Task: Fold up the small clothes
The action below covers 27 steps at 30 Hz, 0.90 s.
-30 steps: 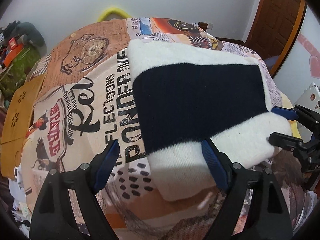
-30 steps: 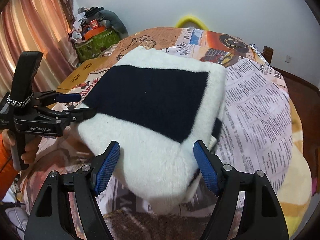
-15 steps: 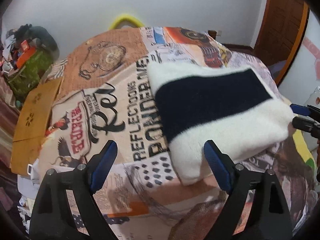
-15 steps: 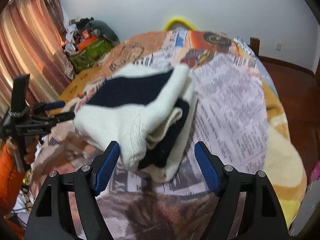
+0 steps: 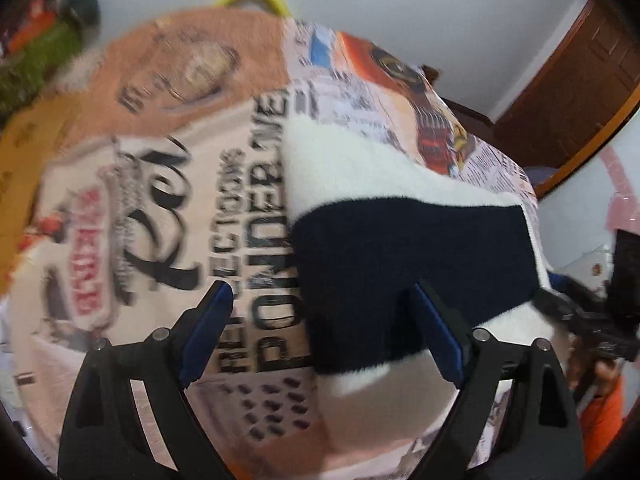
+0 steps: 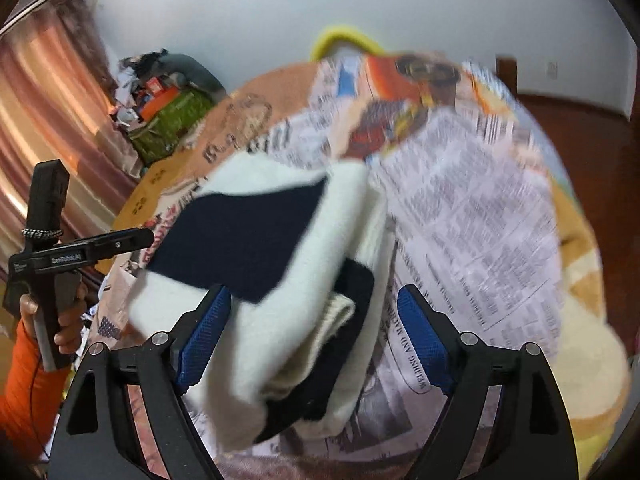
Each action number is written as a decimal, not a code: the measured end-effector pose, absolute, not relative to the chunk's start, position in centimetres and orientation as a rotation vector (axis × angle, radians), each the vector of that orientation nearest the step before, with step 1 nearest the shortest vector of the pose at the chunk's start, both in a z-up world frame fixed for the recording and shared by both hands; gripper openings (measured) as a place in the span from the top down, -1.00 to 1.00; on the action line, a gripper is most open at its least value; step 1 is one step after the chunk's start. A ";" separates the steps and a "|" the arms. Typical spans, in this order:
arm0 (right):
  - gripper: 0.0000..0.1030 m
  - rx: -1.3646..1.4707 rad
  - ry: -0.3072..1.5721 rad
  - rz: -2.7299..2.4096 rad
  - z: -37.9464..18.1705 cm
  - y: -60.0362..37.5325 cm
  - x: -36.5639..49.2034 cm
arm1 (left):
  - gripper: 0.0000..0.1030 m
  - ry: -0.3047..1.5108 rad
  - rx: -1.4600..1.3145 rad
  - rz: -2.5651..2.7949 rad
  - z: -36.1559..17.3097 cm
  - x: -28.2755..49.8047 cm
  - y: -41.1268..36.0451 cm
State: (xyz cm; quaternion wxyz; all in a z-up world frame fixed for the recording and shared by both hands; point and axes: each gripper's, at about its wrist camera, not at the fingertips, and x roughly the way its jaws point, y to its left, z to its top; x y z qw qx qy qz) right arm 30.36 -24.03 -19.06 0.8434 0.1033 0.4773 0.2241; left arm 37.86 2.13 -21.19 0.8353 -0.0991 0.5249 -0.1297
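Covering the bed (image 5: 132,208) is a blanket printed like old newspaper, and its big dark lettering reads partly as "PONDER" and "REFLECTIONS", with a script word beginning "Re" beside it; the finer columns on the far side are too blurred to read, save a scrap that looks like "AND MACHINE". On that blanket lies the folded sweater (image 5: 404,240), a thick fleecy knit in cream with a broad navy band, doubled over so that several layers show at the near edge in the right wrist view. It looks soft, light and floppy, likely to sag and slide open if lifted by one layer, so I judge the best hold to be across the whole stacked edge or at two corners together. The left tool (image 5: 320,332) stands wide apart with nothing pinched, one pad in front of the navy band. The right tool (image 6: 312,332) is opening, the bundle's edge between its pads but not pressed. The left tool's body bears "GenRobot.AI".
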 end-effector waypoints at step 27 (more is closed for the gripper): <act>0.16 0.277 0.994 0.645 -17.9 -20.9 30.7 | 0.04 1.129 -0.456 -0.419 -19.7 37.4 3.3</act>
